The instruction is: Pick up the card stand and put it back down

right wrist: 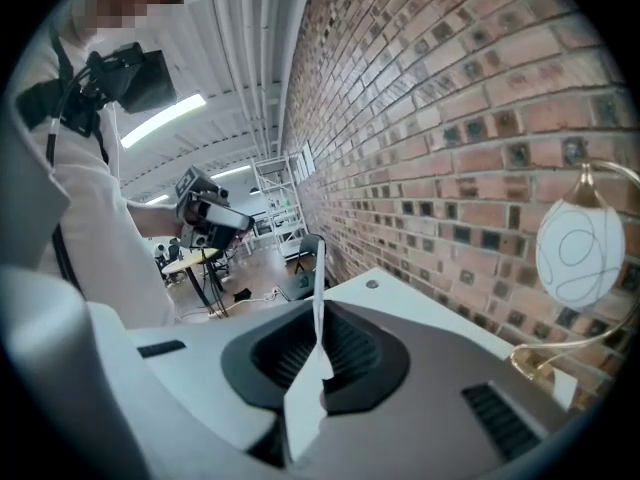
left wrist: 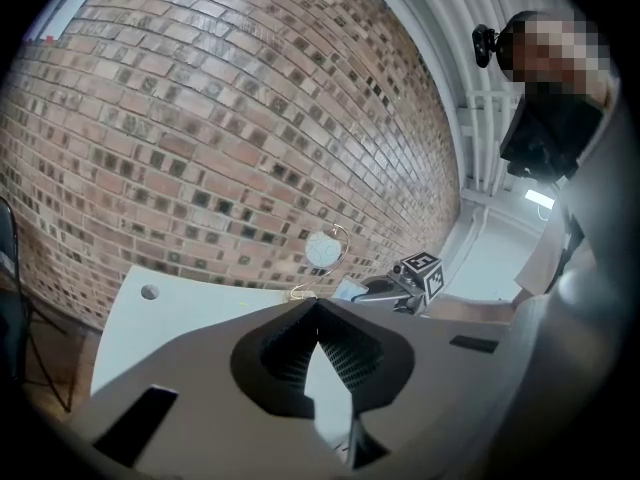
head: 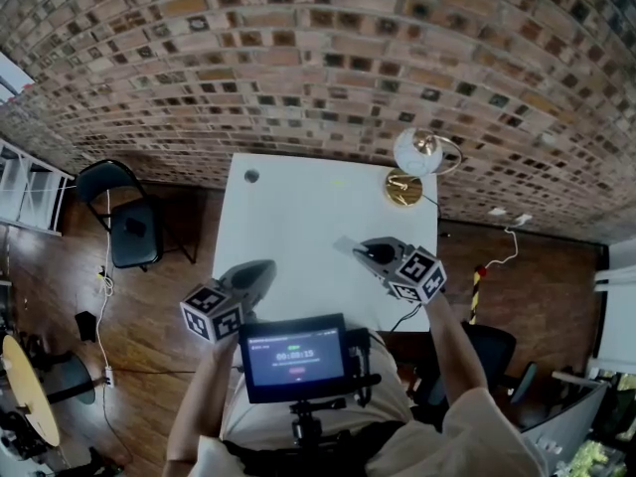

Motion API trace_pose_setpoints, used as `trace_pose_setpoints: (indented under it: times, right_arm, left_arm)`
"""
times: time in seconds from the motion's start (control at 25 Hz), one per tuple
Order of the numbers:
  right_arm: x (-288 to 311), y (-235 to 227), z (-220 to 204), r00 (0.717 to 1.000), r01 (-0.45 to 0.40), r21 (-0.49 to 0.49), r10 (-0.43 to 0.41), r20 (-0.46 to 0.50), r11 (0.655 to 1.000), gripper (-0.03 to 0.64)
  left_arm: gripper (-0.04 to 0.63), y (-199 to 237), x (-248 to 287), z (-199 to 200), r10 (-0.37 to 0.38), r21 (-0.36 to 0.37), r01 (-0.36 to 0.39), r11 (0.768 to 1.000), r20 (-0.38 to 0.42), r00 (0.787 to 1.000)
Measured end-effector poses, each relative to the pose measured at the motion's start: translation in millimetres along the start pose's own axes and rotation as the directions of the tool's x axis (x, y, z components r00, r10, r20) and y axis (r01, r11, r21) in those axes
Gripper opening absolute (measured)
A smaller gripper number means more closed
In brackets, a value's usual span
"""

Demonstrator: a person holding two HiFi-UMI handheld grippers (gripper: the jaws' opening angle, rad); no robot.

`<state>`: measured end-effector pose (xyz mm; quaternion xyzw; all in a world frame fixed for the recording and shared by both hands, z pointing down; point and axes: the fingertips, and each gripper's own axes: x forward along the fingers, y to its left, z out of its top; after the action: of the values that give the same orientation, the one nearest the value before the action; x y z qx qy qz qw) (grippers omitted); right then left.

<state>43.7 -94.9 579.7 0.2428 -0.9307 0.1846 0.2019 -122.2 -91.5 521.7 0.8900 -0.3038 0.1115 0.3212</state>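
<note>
Right gripper point(head: 370, 251) clamped on a thin white card point(right wrist: 318, 268); left gripper point(left wrist: 318, 306) pinched shut, empty. Card stand point(head: 403, 189) looks light and tippy, so grip the wire stem low.

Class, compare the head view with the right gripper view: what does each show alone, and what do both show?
Only the head view: the marker cube on the right gripper, and the lit screen. Only the right gripper view: the ceiling light, and how that gripper's jaws pinch the thin card stand. Both: the white table, globe lamp, brick wall and left gripper.
</note>
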Motion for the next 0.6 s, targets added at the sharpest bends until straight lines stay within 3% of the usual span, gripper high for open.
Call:
trace_pose_setpoints:
  times: [0.6]
  right_arm:
    - [40,-22,-63,0.999,0.012,0.124,-0.008,-0.036,0.992,0.025]
  left_arm:
    - [0.0,3,5,-19,0.026,-0.036,-0.027,0.999,-0.042,0.999]
